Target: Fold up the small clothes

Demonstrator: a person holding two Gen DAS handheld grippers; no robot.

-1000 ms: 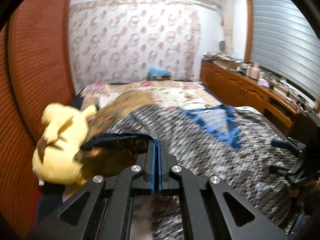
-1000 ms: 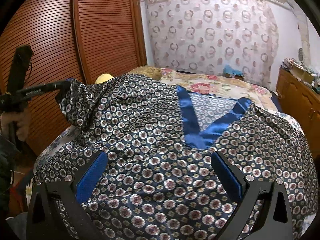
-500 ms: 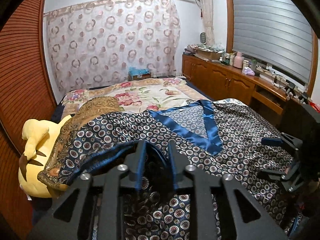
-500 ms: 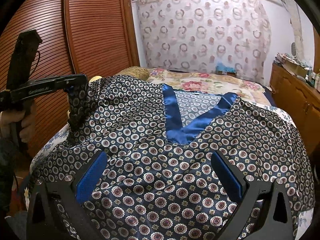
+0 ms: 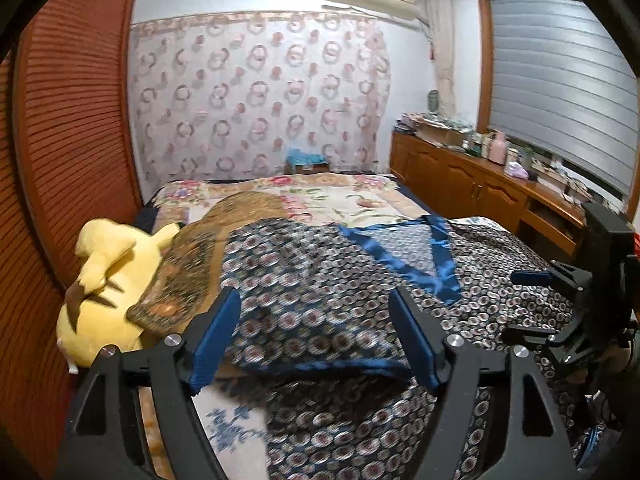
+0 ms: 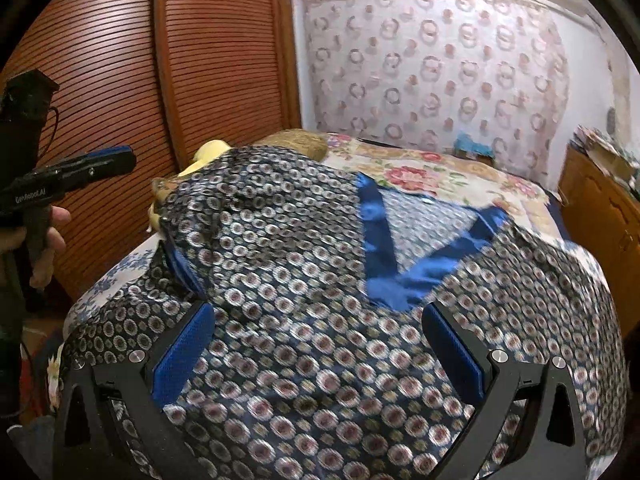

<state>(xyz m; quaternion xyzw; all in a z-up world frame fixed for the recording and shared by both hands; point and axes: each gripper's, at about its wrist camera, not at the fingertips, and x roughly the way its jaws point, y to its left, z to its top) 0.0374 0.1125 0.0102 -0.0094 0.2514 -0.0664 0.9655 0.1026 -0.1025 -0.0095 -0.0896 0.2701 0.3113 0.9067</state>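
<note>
Patterned blue garment spread over the bed, centre frame. Left gripper fingers have just opened, garment released; right gripper fingers spread, empty.

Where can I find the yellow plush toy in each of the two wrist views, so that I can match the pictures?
Left wrist view: the yellow plush toy fills the lower left, against the wooden wardrobe door, partly under a brown patterned cloth.
Right wrist view: only a small yellow part shows left of centre, behind the raised patterned garment.
Shared landmark: the garment's blue V-neck trim.
</note>
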